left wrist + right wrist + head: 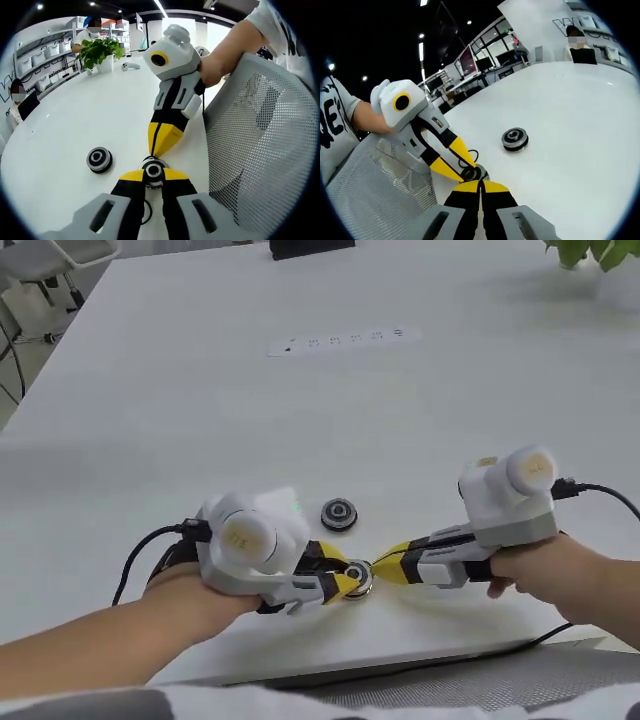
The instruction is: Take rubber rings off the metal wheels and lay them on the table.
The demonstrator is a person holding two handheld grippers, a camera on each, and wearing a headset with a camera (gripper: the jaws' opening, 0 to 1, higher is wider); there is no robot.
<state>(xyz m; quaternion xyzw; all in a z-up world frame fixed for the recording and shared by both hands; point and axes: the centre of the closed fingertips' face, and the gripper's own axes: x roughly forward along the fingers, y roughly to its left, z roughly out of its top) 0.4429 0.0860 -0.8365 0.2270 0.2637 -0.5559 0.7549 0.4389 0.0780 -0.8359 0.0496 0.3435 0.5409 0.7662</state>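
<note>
Progress is judged to be partial. One metal wheel (339, 514) lies flat a little in from the near edge of the table (200, 390), and its dark rubber ring (90, 156) is seen to be in place around the outer rim, so that wheel is left to do. A second wheel (359, 577) is held just at the near edge between the yellow-tipped jaws of the left gripper (345, 580), which are closed on its sides. Bright metal is shown at the outer rim of this held wheel, so its ring is judged to be off or partly off. A thin dark loop (145, 214) is seen on the table under the left gripper; whether it is that ring cannot be told.

The jaws of the right gripper (385, 568) are pressed together, with the tip touching the held wheel; whether any rubber is nipped there cannot be told.

Both wheels are small round discs with a shiny hub and a dark band inside. The table is white, smooth and matte. The grippers are cased in white plastic.
</note>
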